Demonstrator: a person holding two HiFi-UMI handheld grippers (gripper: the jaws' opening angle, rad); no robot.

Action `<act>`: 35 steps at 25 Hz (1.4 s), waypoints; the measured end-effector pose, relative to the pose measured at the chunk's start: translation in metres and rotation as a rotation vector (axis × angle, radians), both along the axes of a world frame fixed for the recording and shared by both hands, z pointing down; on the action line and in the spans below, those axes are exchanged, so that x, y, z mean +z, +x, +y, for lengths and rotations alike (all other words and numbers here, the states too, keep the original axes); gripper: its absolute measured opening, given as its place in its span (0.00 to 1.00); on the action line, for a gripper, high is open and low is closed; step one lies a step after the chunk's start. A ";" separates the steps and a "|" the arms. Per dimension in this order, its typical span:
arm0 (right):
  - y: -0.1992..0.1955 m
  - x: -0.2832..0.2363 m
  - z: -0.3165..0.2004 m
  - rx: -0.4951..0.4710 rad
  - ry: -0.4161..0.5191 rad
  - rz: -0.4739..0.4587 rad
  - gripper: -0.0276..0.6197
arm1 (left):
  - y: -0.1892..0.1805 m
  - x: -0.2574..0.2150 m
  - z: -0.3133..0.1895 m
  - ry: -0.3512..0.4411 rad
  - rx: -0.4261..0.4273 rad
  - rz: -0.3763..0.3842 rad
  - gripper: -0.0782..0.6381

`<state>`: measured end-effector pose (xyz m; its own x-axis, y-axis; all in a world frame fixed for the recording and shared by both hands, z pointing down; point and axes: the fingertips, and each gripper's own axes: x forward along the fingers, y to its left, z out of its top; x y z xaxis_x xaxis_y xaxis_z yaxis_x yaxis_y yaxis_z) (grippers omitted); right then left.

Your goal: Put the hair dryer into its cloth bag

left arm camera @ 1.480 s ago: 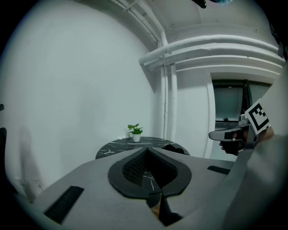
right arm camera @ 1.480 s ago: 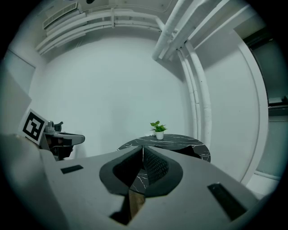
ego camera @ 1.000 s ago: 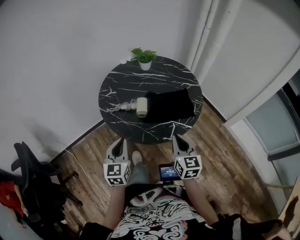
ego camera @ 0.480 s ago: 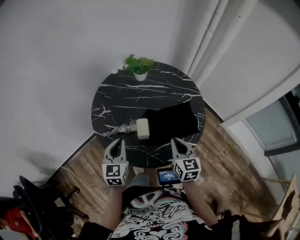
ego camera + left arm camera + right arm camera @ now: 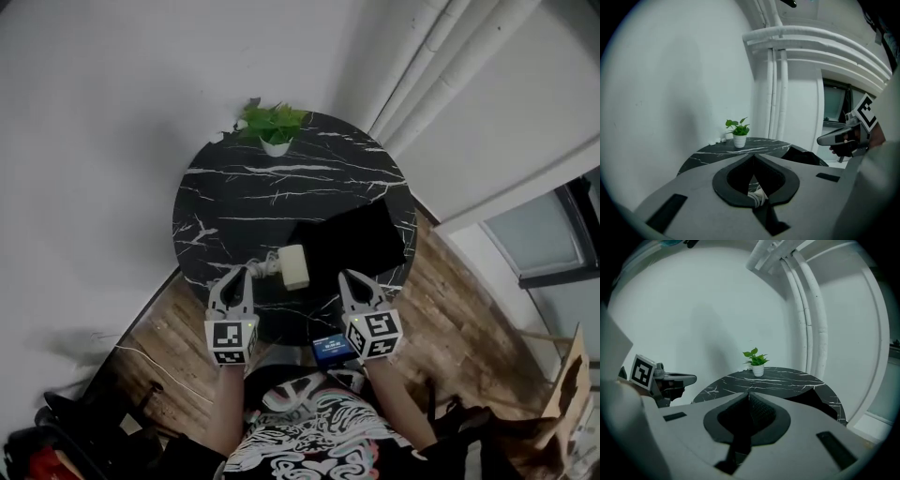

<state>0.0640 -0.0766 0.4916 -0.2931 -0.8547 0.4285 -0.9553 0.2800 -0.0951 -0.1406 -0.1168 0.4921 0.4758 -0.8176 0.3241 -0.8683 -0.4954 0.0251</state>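
Both our left claw point(image 5: 244, 273) and right claw point(image 5: 346, 277) are closed, empty; the cream hair dryer point(image 5: 293, 267) lies on the tabletop point(image 5: 272, 192) beside its black cloth bag point(image 5: 352, 239).

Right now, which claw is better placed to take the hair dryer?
Left, probably: the left claw points at the hair dryer's cord end, while the right claw faces the black bag. Both are shut.

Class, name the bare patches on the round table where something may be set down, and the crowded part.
Bare: the middle of the table, between the plant and the bag, and its left side. Crowded: the near edge, with hair dryer, cord and bag.
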 end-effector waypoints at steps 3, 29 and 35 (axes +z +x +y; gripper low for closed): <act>-0.009 0.006 0.005 -0.028 -0.032 -0.014 0.08 | 0.002 0.008 -0.010 -0.016 0.017 0.031 0.13; -0.019 0.073 -0.008 -0.094 -0.289 -0.266 0.08 | 0.028 0.076 -0.024 -0.090 0.211 -0.194 0.14; -0.020 0.092 -0.020 -0.150 -0.350 -0.260 0.09 | 0.031 0.093 -0.026 -0.123 0.275 -0.239 0.29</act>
